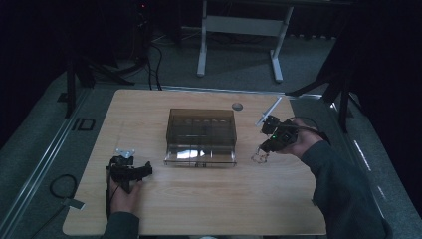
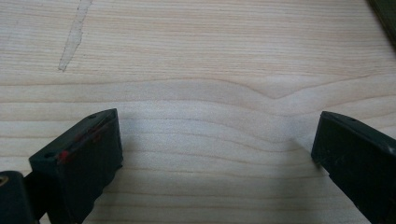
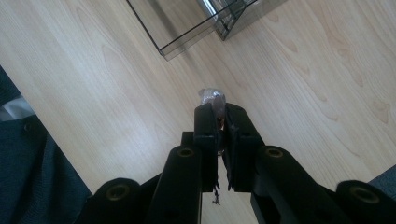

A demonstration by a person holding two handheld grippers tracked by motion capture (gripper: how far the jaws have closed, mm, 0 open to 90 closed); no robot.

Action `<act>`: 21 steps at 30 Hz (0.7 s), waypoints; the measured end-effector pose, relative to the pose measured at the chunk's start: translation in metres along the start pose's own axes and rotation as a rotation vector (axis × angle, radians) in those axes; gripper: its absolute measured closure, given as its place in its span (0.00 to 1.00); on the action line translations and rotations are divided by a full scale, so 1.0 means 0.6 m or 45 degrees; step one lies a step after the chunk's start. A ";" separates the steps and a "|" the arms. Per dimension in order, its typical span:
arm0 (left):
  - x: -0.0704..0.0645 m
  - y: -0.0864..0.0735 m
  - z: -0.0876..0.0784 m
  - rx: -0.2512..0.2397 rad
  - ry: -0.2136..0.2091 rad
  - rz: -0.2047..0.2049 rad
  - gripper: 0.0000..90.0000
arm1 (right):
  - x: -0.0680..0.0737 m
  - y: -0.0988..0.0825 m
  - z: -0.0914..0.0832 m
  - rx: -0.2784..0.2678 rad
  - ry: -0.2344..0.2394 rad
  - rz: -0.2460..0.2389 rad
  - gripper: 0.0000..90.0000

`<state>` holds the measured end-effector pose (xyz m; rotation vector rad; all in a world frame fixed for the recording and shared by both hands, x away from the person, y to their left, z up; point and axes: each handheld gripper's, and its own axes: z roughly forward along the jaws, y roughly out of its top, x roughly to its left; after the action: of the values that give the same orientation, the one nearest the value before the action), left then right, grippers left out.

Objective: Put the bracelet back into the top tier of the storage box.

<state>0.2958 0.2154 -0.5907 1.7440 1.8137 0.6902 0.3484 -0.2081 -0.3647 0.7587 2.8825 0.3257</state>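
Note:
A smoky see-through box (image 1: 201, 134) stands in the middle of the wooden table (image 1: 199, 199); one glass corner of the box (image 3: 196, 23) lies ahead of my right gripper. My right gripper (image 1: 263, 148) hangs just right of the box, tilted down, above the tabletop. Its jaws (image 3: 217, 112) are shut on a small clear glinting item (image 3: 212, 97), and a thin chain-like bit (image 1: 259, 157) dangles below it. My left gripper (image 1: 130, 167) rests low at the table's front left, left of the box. In its own view its jaws (image 2: 215, 135) stand wide open over bare wood.
A round grey grommet (image 1: 237, 106) sits at the table's far edge behind the box. Beyond the table stands a white desk frame (image 1: 239, 30). A cable loop (image 1: 62, 185) lies on the floor at the left. A pale streak (image 2: 72, 37) marks the wood.

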 end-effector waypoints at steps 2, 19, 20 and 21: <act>0.000 0.000 0.000 -0.001 0.000 -0.002 0.02 | 0.000 0.002 -0.002 -0.004 -0.003 -0.004 0.94; 0.000 0.000 0.000 -0.003 0.001 0.000 0.02 | 0.003 0.022 -0.015 -0.029 -0.001 -0.026 0.94; 0.000 0.000 0.000 -0.003 0.001 0.000 0.02 | 0.003 0.024 -0.015 -0.030 -0.001 -0.027 0.94; 0.000 0.000 0.000 -0.003 0.000 0.000 0.02 | 0.003 0.025 -0.016 -0.028 -0.002 -0.026 0.94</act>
<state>0.2959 0.2154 -0.5907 1.7425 1.8127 0.6921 0.3519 -0.1961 -0.3522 0.7254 2.8784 0.3539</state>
